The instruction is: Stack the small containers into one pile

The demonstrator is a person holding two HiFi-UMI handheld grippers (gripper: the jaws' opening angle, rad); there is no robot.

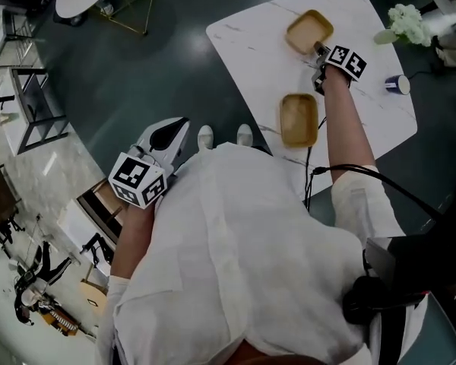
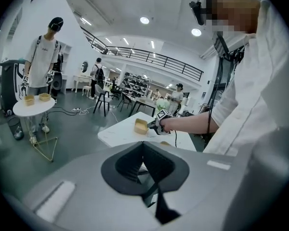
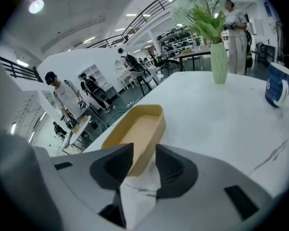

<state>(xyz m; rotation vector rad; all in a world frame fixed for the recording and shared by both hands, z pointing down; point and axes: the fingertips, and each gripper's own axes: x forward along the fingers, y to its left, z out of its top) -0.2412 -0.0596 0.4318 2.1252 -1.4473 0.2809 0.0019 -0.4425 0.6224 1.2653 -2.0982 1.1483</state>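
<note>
Two tan, shallow small containers lie on the white marble table [image 1: 243, 44]: one far [image 1: 309, 30], one nearer [image 1: 299, 119]. My right gripper [image 1: 318, 52] is at the far container's near end. In the right gripper view this container [image 3: 135, 134] has its end wall between the jaws of the right gripper [image 3: 144, 165], which stand apart and show no press on it. My left gripper [image 1: 178, 124] hangs off the table by the person's left side, jaws together, nothing in them. The left gripper view looks past the left gripper [image 2: 144, 165] to the far container [image 2: 140, 125].
A vase of pale flowers [image 1: 406, 23] [image 3: 219, 61] and a blue mug [image 1: 397, 84] [image 3: 279, 88] stand at the table's right edge. A small round table [image 2: 33, 105] with two more containers stands across the dark floor, with a person beside it.
</note>
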